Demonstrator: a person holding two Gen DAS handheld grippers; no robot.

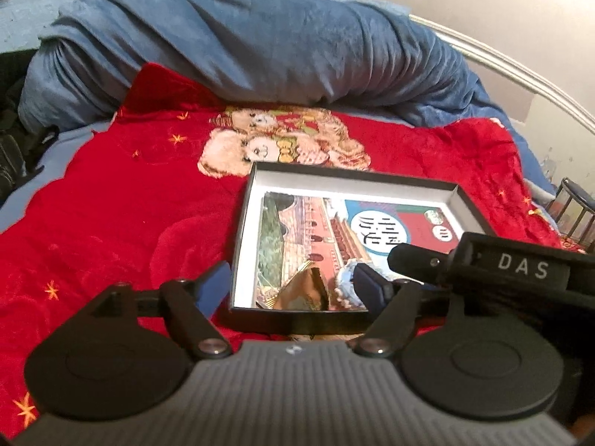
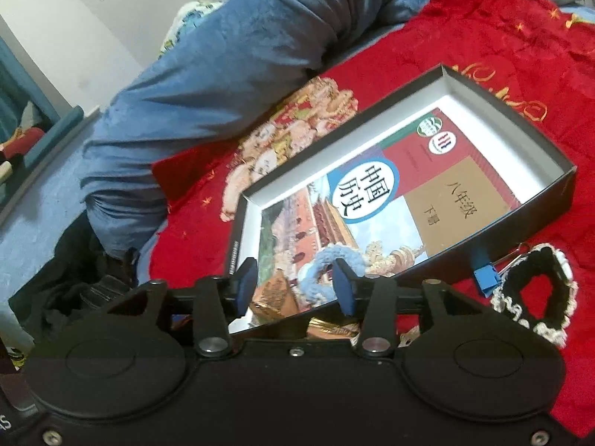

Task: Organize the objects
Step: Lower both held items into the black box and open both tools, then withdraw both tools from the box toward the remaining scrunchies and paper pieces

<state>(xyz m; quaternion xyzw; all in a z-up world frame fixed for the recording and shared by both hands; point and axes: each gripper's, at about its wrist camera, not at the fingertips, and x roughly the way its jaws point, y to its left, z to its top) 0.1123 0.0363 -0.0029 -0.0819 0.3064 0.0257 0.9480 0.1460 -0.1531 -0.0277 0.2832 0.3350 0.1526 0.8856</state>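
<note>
The box (image 2: 554, 200) lies open on the red blanket (image 2: 483, 37), a book (image 2: 372, 215) flat inside and a blue scrunchie (image 2: 327, 260) dropped on it; right tongs (image 2: 293, 282) wide above it, left tongs (image 1: 290, 282) wide too; black scrunchie (image 2: 535, 293) and blue clip (image 2: 487, 278) wait just right

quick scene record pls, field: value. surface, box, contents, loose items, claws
surface: red blanket, blue quilt behind
box: open black box, white inside
contents: book; light blue scrunchie on it
loose items: black scrunchie, blue clip, both outside the box
left claw: open, over the box's near edge
right claw: open, scrunchie between its fingers, contact unclear
</note>
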